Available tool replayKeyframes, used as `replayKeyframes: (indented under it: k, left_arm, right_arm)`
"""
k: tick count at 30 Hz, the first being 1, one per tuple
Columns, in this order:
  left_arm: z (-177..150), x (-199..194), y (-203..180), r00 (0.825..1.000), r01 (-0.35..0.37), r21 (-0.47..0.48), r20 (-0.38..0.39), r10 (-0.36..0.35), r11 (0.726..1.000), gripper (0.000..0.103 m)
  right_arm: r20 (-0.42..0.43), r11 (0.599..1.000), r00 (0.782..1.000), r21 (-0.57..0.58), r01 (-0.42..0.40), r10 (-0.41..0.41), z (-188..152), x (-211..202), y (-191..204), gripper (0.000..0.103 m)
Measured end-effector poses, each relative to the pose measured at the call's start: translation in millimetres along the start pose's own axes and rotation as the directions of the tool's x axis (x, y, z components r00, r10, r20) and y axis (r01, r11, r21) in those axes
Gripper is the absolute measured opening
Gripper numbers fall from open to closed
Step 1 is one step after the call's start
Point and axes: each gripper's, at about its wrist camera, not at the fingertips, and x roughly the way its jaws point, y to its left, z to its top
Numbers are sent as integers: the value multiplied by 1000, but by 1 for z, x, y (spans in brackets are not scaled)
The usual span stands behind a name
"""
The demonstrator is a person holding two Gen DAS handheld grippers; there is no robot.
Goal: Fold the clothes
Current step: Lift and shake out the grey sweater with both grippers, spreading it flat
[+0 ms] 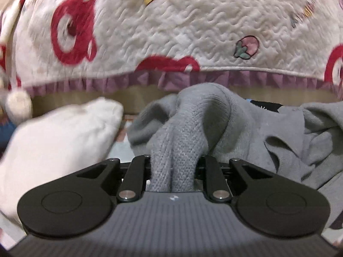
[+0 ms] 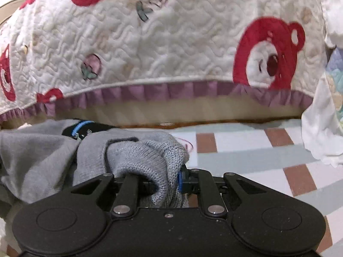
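Below a bear-print quilt (image 2: 171, 49) and above the checked floor (image 2: 246, 150), our left gripper (image 1: 172, 171) and right gripper (image 2: 165, 184) each clamp bunched knit of a grey sweater (image 1: 193, 117) (rumpled, no neat fold showing); folding remains.

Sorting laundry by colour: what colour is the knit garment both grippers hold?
Grey knit garment; the left wrist view shows it best.

Embroidered letters on the white quilt (image 2: 171, 42), blurred, unreadable, no other legible text
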Motion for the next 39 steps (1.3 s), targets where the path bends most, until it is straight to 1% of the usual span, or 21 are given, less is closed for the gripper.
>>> replayKeyframes:
  k: [2,5,7,9,11,12,13,14,15,16,17,18,20,22,24,26,29,33,36,37,39]
  left_arm:
    - [21,1,0,1000,-24,-14,19,25,1000,13]
    - [65,-5,12,997,-52,-69,58,56,996,13]
    - [94,-27,23,992,-46,-113,109,58,993,13]
    - [118,-52,29,984,-41,-142,168,65,989,13]
    - [119,-81,25,973,-42,-146,219,74,988,13]
    - [106,-82,23,980,-33,-166,188,64,986,13]
    - [89,-79,21,989,-22,-191,140,50,981,14]
    - [72,-76,19,995,-13,-216,93,34,976,14]
    - [56,-74,16,999,-6,-242,46,17,970,14]
    - [39,-71,14,1000,1,-268,-1,-1,963,14]
    - [22,-68,12,999,6,-294,-47,-21,956,14]
    - [5,-65,10,995,10,-319,-93,-41,948,14]
    - [-34,-42,-4,973,-8,-335,-219,-69,942,14]
    - [-64,-29,-19,958,-17,-329,-276,-79,944,14]
    - [-70,-27,-29,958,-18,-287,-278,-65,958,14]
    - [-72,-26,-38,961,-20,-241,-273,-48,970,15]
    - [-65,-30,-37,970,-13,-221,-239,-42,975,16]
    - [-73,-26,-32,965,-18,-255,-256,-50,967,17]
    - [-73,-26,-30,965,-14,-266,-257,-57,964,18]
    - [-74,-26,-31,964,-15,-265,-259,-56,964,18]
    - [-74,-25,-32,964,-19,-259,-262,-51,966,19]
  right_arm:
    - [37,1000,999,-23,-1,1,20,2,0,17]
    - [98,998,995,-62,18,-12,73,-2,6,17]
    - [125,993,992,-114,36,-22,110,-15,8,17]
    - [164,985,986,-161,63,-36,132,-37,6,17]
    - [202,981,978,-174,85,-49,144,-62,-3,18]
    - [192,983,980,-162,83,-51,147,-72,-12,19]
    - [149,987,988,-147,68,-46,144,-76,-23,23]
    - [97,989,995,-136,51,-38,140,-78,-35,34]
    - [59,990,997,-135,50,-43,129,-76,-48,40]
    - [29,988,998,-142,57,-54,114,-72,-63,53]
    - [9,989,998,-133,60,-59,98,-70,-77,59]
    - [-38,994,998,-98,55,-59,77,-63,-91,58]
    - [-142,999,989,-7,46,-47,35,-50,-117,57]
    - [-178,996,984,77,35,-21,-5,-49,-133,57]
    - [-178,990,984,138,6,19,-40,-55,-140,57]
    - [-163,979,983,201,-47,80,-68,-65,-142,57]
    - [-136,957,977,263,-124,163,-96,-78,-130,58]
    - [-185,939,952,291,-183,243,-116,-74,-108,60]
    - [-234,916,921,330,-227,313,-126,-59,-94,60]
    - [-241,914,918,339,-225,316,-128,-55,-91,60]
    - [-253,927,927,323,-191,279,-130,-50,-82,61]
